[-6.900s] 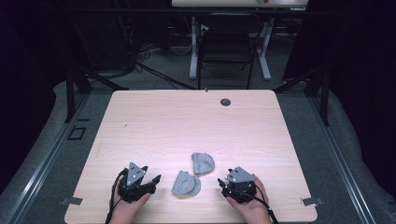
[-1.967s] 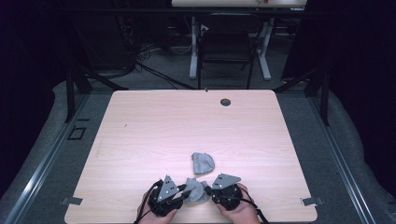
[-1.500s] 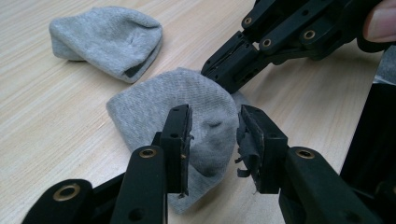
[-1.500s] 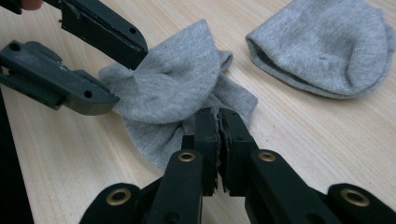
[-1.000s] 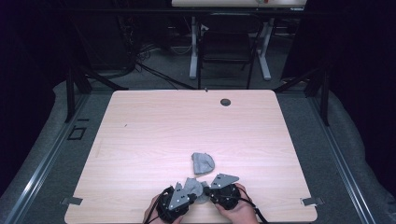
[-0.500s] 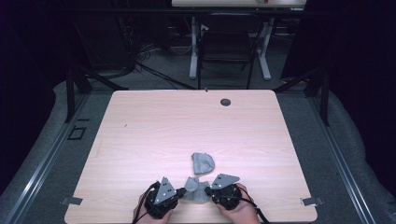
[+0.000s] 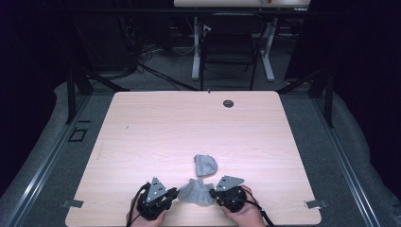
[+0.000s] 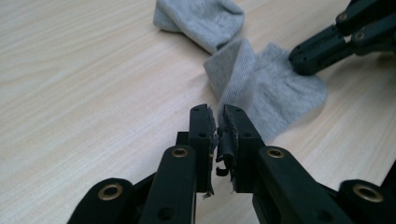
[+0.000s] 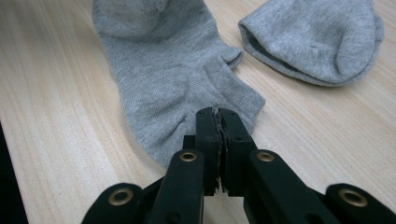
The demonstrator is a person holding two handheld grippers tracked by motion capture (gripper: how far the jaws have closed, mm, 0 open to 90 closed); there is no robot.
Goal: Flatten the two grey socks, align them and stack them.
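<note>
While pinched, sock (image 7: 196, 192) lies crosswise (slightly rumpled)

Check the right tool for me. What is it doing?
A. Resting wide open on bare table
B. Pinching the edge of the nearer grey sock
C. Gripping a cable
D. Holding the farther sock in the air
B: in the right gripper view, the right tool is shut on the nearer grey sock, at its edge, flat on the table.

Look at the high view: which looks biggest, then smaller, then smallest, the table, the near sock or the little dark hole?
1. table
2. near sock
3. dark hole
</note>
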